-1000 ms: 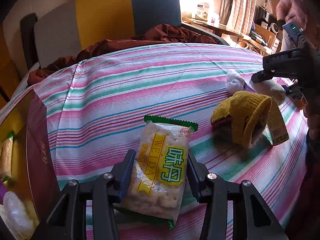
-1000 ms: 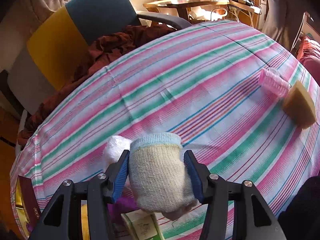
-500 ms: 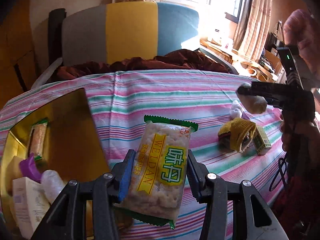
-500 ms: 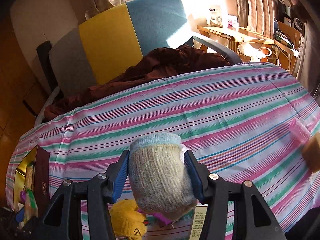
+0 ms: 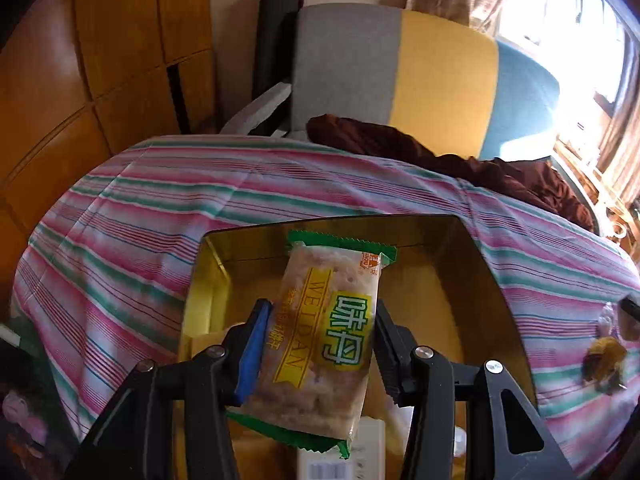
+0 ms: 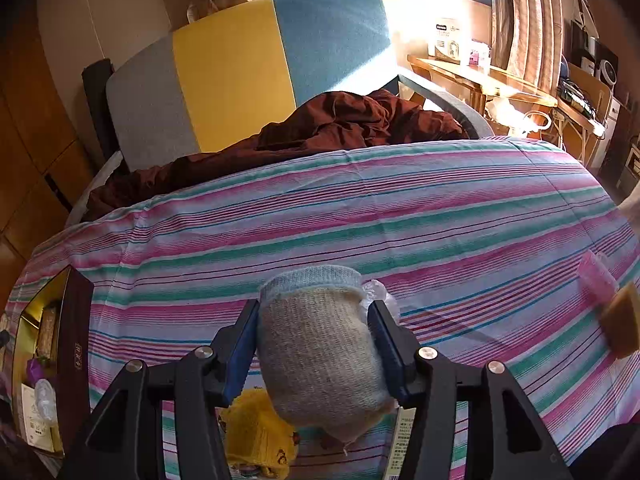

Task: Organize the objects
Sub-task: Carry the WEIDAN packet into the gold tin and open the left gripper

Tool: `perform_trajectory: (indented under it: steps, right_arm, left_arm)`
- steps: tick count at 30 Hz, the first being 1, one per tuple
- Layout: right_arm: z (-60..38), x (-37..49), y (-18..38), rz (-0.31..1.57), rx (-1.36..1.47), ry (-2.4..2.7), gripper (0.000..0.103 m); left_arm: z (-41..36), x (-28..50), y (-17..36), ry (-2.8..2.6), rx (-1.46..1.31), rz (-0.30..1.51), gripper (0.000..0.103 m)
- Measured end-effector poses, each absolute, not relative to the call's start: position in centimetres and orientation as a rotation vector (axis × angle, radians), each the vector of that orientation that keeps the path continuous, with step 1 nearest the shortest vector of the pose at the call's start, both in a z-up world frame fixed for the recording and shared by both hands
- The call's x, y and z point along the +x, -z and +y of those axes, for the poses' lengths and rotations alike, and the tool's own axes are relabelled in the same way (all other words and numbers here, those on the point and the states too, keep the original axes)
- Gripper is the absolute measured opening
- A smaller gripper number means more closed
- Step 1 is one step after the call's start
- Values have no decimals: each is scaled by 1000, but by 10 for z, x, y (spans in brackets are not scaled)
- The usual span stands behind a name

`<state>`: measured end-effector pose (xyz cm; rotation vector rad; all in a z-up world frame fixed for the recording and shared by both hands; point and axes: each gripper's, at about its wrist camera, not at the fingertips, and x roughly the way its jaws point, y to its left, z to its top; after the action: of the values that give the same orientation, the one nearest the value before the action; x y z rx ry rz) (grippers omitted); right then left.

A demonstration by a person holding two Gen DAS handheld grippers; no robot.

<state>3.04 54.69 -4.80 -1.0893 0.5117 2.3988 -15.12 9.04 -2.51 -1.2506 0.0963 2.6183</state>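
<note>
My left gripper (image 5: 318, 344) is shut on a green-edged cracker packet (image 5: 324, 336) and holds it above the open gold-lined box (image 5: 472, 264), which holds several small items. My right gripper (image 6: 312, 340) is shut on a rolled beige sock (image 6: 320, 344) and holds it over the striped tablecloth (image 6: 400, 216). A yellow knitted item (image 6: 260, 436) lies just below the sock and also shows at the right in the left wrist view (image 5: 604, 364). The box shows at the far left in the right wrist view (image 6: 76, 344).
A pink ribbed item (image 6: 596, 280) and a tan sponge (image 6: 624, 324) lie at the table's right edge. A small carton (image 6: 404, 444) lies under the right gripper. A grey, yellow and blue chair (image 6: 248, 68) with brown cloth (image 6: 340, 124) stands behind the table.
My left gripper has swung left with the cracker packet, from over the cloth to over the open box. My right gripper has lifted the sock and turned to face the chair.
</note>
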Motion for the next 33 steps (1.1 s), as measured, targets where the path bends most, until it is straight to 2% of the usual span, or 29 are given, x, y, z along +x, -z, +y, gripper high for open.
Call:
perform_trajectory:
  steps: [12, 16, 17, 24, 27, 33]
  right_arm:
    - [529, 18, 55, 389, -1152, -2434, 55]
    - [526, 15, 57, 371, -1171, -2437, 55]
    - [526, 15, 58, 375, -1172, -2438, 55]
    - [518, 11, 56, 364, -1179, -2460, 55]
    - [508, 9, 52, 364, -1178, -2493, 55]
    - [465, -6, 44, 357, -1206, -2603, 55]
  left_arm:
    - [65, -217, 79, -2654, -1406, 102, 50]
    - [64, -223, 83, -2659, -1432, 66, 56]
    - [64, -221, 80, -2676, -1421, 64, 60]
    - [57, -187, 54, -2726, -1318, 16, 61]
    - [55, -163, 42, -2749, -1266, 7, 67]
    - [59, -115, 21, -2753, -1125, 45, 67]
